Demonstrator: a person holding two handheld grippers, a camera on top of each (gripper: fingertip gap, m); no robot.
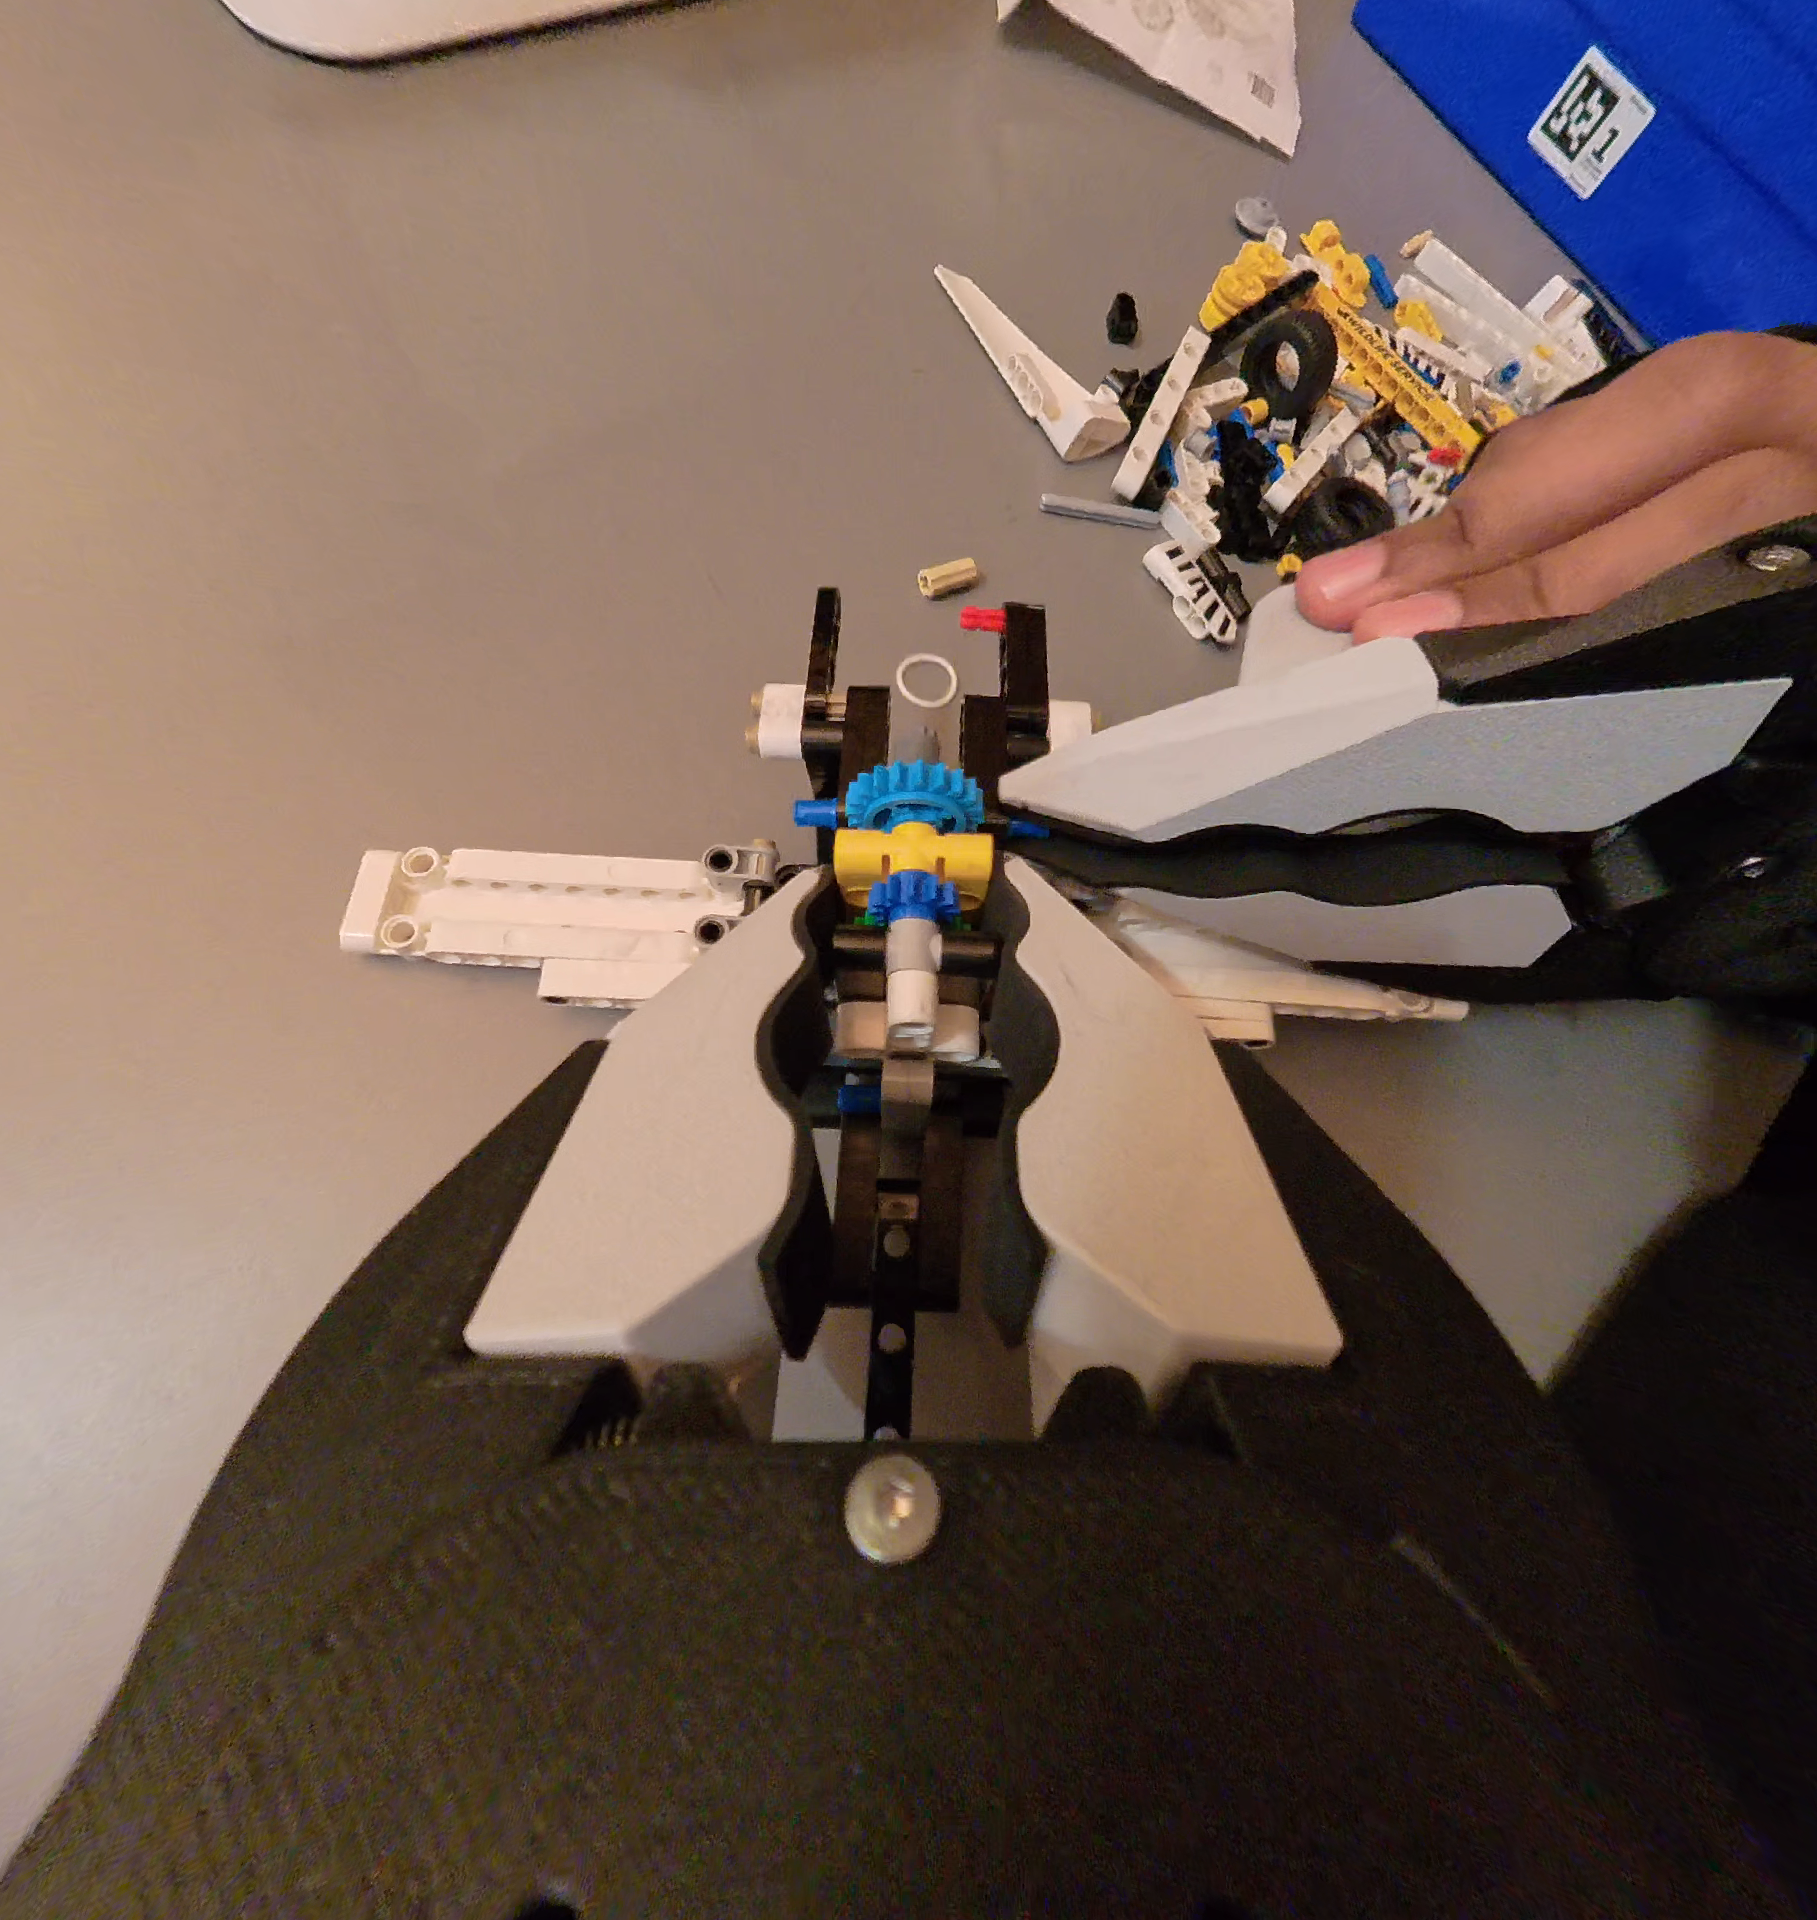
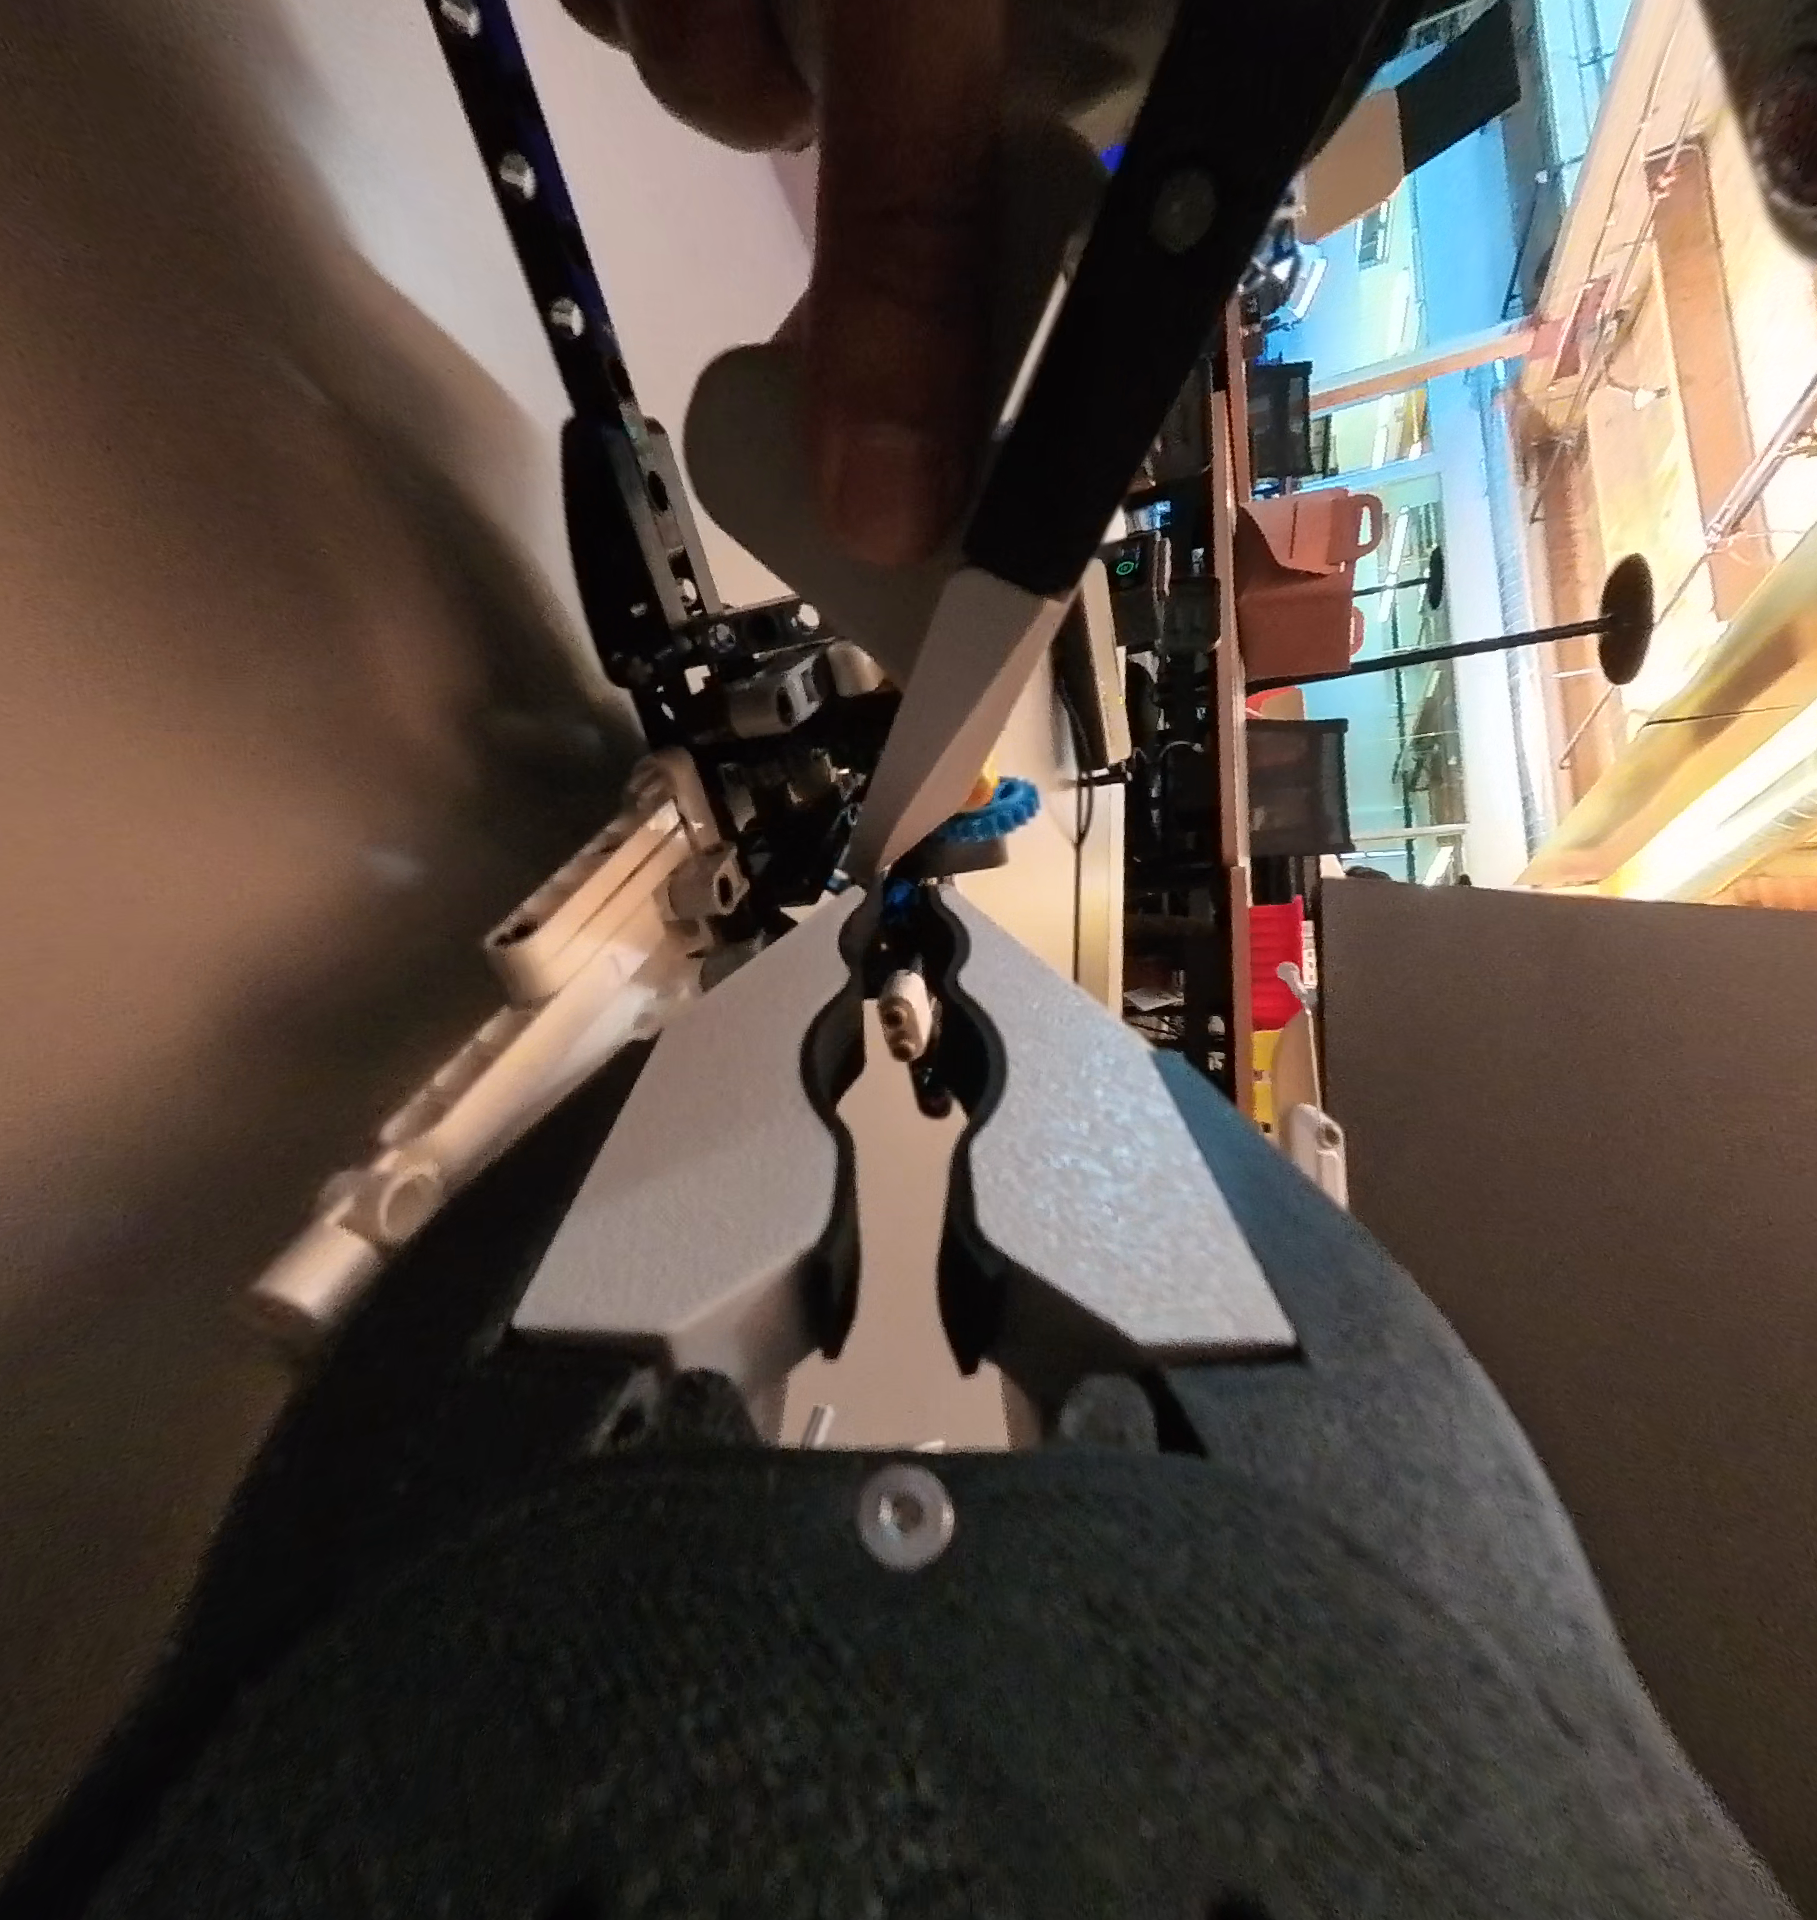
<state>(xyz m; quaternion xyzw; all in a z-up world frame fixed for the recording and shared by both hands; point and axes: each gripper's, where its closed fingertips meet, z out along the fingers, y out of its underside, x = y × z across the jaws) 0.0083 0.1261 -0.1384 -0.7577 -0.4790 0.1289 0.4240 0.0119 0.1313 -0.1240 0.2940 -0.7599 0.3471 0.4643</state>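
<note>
Left wrist view first: the left gripper (image 1: 909, 914) sits at centre frame with its grey fingers (image 1: 675, 1091) clamped on the black body of a brick-built model (image 1: 909, 997), pads pressed against both of its flanks. Just ahead of the tips sit a yellow connector (image 1: 912, 854) and a light-blue gear (image 1: 914, 795), and white wing panels (image 1: 530, 914) spread out to the left over the grey table (image 1: 312, 468). From the right edge the right gripper (image 1: 1018, 816) reaches in, its jaws almost together, tips at a small blue pin (image 1: 1029, 828) on the model's side right by the gear; a hand (image 1: 1569, 509) rests on top of it. In the upper right lies a pile of loose pieces (image 1: 1330, 416) in yellow, white and black, with a blue bin (image 1: 1662, 135) behind it and a folded paper sheet (image 1: 1195, 62) along the top edge. Over to the right wrist view, which is tilted and blurry: the right gripper (image 2: 893, 914) at centre has its tips nearly closed on something small and blue, most likely that pin, though the blur makes it hard to swear to. The model (image 2: 738, 748) fills the left centre, and the left gripper's finger (image 2: 966, 707) slants down from the top to meet it.
</note>
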